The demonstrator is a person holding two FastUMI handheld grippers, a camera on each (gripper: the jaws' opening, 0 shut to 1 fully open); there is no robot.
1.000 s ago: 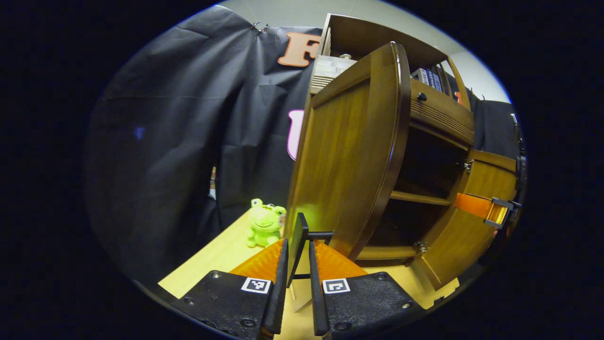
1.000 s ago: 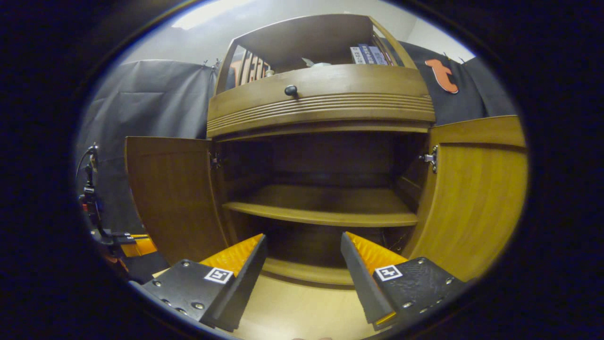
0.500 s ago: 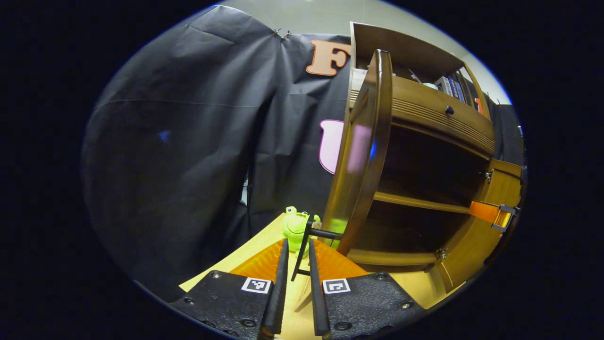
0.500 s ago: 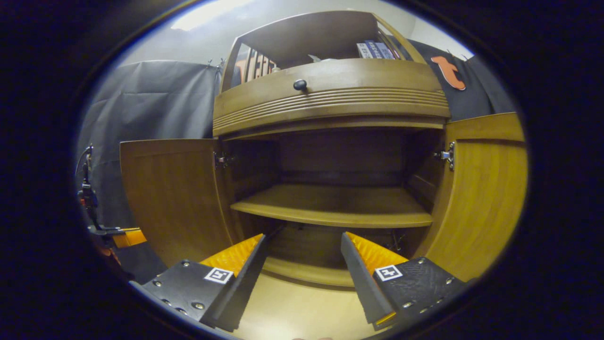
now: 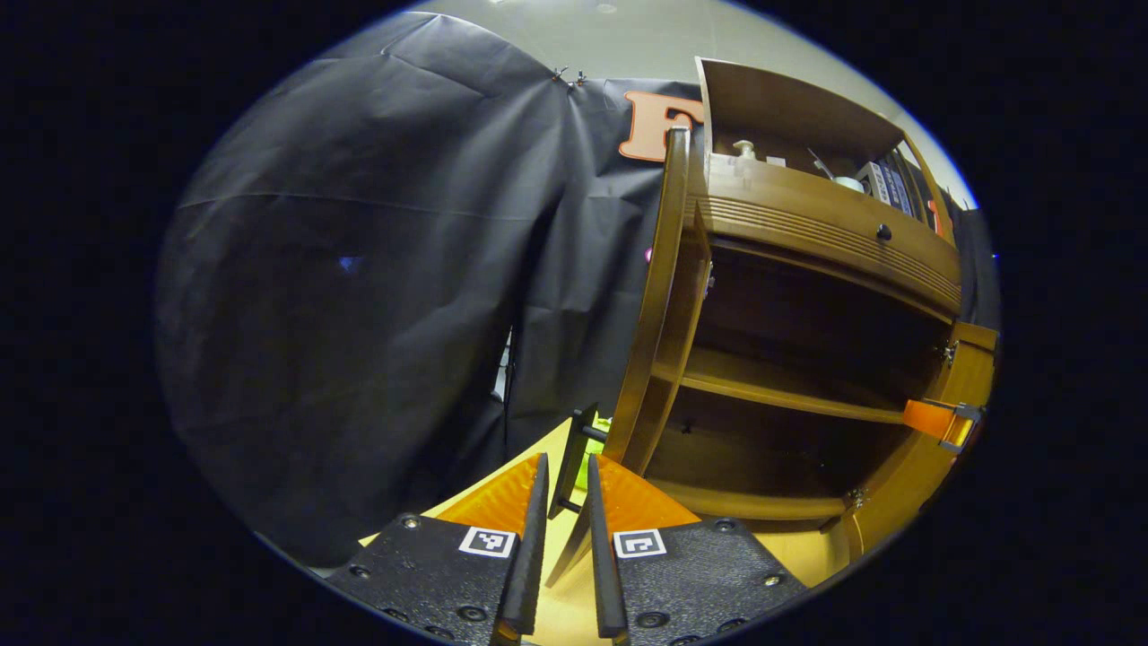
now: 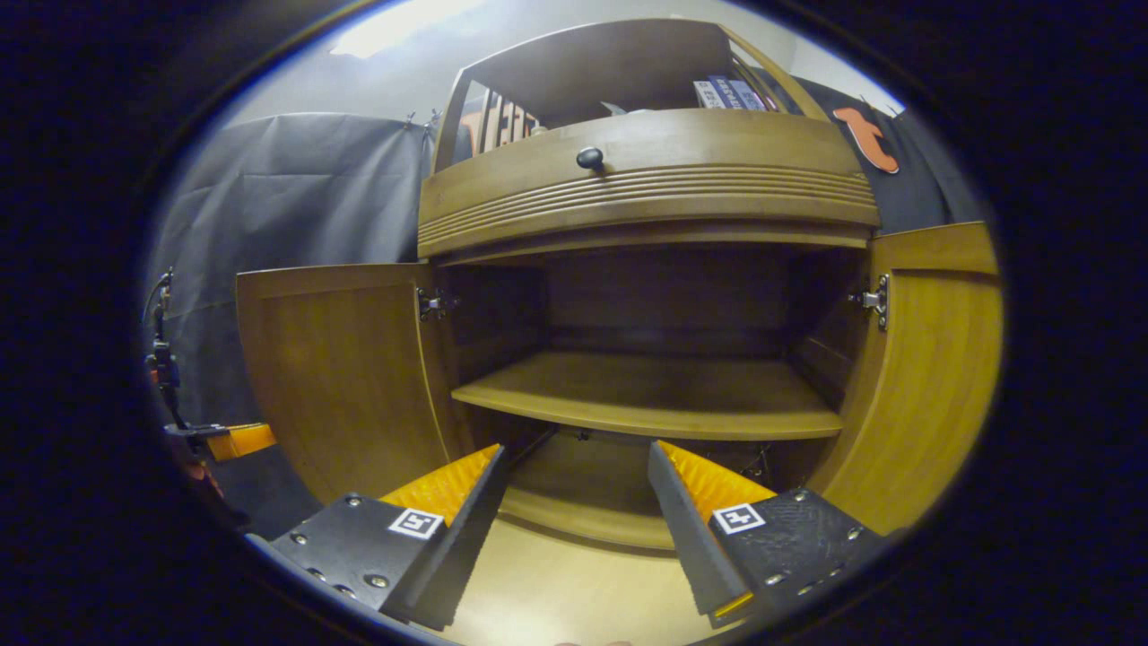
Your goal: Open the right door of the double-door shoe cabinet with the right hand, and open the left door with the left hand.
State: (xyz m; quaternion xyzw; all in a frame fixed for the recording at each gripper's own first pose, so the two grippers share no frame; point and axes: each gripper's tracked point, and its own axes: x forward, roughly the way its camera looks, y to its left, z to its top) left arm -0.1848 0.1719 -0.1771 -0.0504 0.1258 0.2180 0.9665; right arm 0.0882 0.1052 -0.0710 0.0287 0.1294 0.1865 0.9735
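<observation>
Nearest in the left gripper view, the left gripper (image 5: 565,489) has its two fingers drawn close together on either side of the dark handle (image 5: 574,453) of the cabinet's left door (image 5: 659,296). They appear to pinch it, though whether both fingers truly press on it I cannot tell for sure. The handle stands out from the door's near edge, low down, above the pale tabletop (image 5: 574,619). A scrap of something bright green (image 5: 598,423) peeks out just beyond the handle.

In the right gripper view, the right gripper (image 6: 574,489) hangs in front of the cabinet's middle with its fingers spread wide apart, holding nothing.

Beyond the grippers, the shoe cabinet (image 6: 646,193) stands open. In the right gripper view the left door (image 6: 336,377) is swung out to the left and the right door (image 6: 933,377) out to the right, both well clear of the opening. Between them lie a bare shelf (image 6: 650,399) and a dark interior. Above is a drawer front with a round knob (image 6: 589,159), and books sit on top, farthest off.

Judging from this, both doors look opened and the task is at its last step. The next move likely calls for the left gripper to spread its fingers and draw straight back off the handle without nudging the door.
</observation>
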